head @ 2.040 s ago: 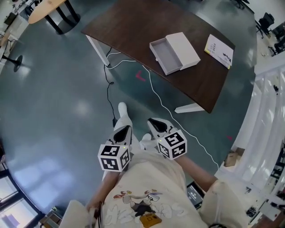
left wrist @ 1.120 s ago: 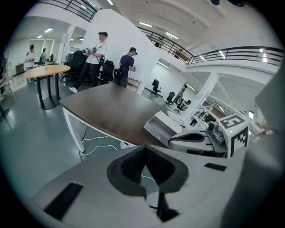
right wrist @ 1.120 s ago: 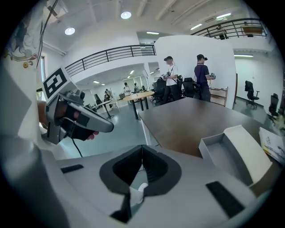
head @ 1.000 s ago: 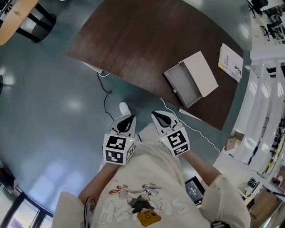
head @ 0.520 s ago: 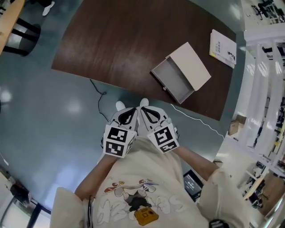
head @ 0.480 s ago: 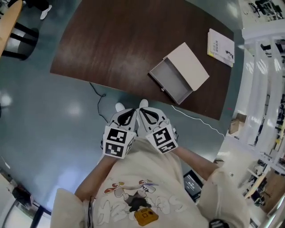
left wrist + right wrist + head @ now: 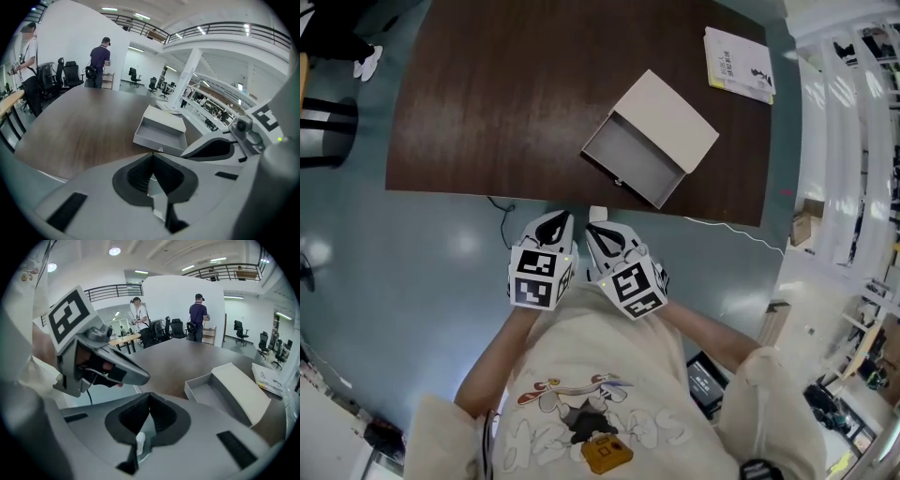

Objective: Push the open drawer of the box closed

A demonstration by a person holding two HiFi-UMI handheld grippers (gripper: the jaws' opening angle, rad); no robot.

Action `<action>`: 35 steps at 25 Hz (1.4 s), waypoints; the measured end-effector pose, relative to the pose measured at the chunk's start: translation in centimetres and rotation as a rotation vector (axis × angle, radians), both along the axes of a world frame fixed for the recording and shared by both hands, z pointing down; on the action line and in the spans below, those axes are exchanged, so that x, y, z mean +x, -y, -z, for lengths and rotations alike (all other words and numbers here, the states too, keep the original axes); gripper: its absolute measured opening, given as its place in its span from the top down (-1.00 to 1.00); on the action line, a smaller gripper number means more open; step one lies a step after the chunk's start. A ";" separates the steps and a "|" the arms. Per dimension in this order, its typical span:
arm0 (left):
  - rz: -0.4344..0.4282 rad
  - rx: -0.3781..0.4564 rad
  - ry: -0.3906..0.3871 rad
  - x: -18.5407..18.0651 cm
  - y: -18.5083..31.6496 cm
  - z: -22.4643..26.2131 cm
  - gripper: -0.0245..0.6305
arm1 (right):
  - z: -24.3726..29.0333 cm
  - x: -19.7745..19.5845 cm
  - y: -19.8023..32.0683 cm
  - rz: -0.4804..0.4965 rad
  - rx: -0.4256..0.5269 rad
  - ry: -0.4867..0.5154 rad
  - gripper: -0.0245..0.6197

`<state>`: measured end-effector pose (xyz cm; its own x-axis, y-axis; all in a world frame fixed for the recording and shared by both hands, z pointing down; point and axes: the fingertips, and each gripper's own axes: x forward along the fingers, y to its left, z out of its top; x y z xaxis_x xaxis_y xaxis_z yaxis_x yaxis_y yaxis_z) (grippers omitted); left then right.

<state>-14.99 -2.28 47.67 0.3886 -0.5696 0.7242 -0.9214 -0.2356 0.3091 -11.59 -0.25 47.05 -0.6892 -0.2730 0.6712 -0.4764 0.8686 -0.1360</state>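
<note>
- Head view: the box (image 7: 670, 117) lies askew by the near edge of the table (image 7: 487, 94), toward its right corner, with the drawer (image 7: 628, 157) pulled out toward the person. The left gripper (image 7: 554, 218) and right gripper (image 7: 599, 228) hover side by side off that edge, touching nothing. Two seconds earlier the table stood well away and the grippers were apart; now the box sits just ahead.
- Left gripper view: the jaws are pinched together and empty, and the drawer (image 7: 157, 129) front faces them. The box is probably light, so an off-centre shove could spin it instead of seating the drawer.
- Right gripper view: the jaws are likewise closed on nothing. The box (image 7: 243, 390) is unbraced, so it might skid toward the far edge.
</note>
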 end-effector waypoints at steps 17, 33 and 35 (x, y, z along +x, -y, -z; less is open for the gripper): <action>-0.167 -0.024 0.105 3.7 6.5 -7.2 0.91 | -2.8 5.5 3.4 -0.188 -0.007 -0.011 0.90; -0.248 0.019 0.121 5.3 10.3 -12.3 0.90 | -4.3 7.5 5.7 -0.280 -0.037 0.003 0.90; -0.257 0.035 0.125 5.4 10.6 -12.4 0.90 | -4.4 7.6 5.7 -0.282 -0.042 0.005 0.90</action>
